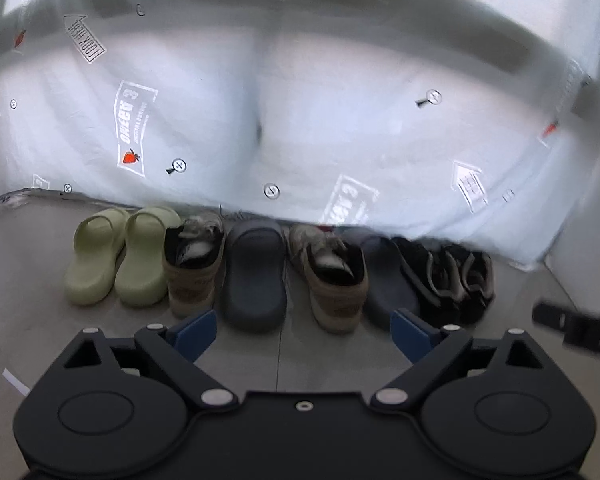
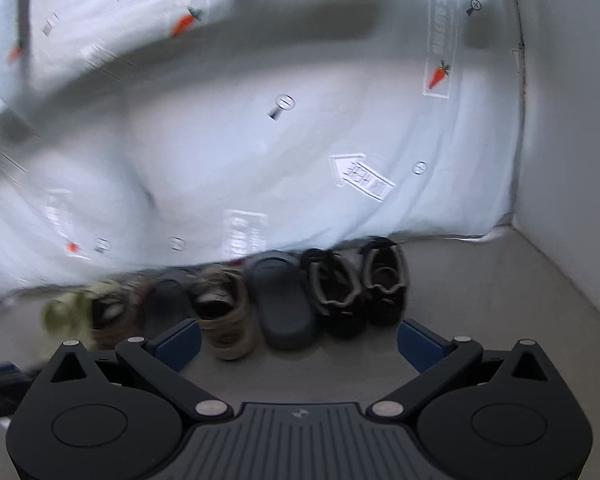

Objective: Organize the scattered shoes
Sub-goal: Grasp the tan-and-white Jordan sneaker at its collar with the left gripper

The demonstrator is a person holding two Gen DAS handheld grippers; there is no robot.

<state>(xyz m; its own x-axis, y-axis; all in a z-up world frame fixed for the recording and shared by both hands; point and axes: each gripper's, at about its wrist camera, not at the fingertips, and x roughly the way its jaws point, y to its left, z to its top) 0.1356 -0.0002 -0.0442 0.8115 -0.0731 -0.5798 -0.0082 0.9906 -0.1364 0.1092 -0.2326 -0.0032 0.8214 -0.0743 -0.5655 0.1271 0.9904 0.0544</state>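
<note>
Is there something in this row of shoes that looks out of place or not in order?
Yes. The row is neat, but two pairs are split: a grey slide stands between the two brown boots, and its partner lies past the second boot. The green slides and black shoes sit paired.

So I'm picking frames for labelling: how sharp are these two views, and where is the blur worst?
Left wrist: mild blur, green slides readable, bedsheet edges curved by fisheye. Right wrist: heavier smear, worst on the left, where the green slides are smudged.

Black tool (image 1: pixel 302 332), blue pads (image 1: pixel 194 334), silver rivets.
</note>
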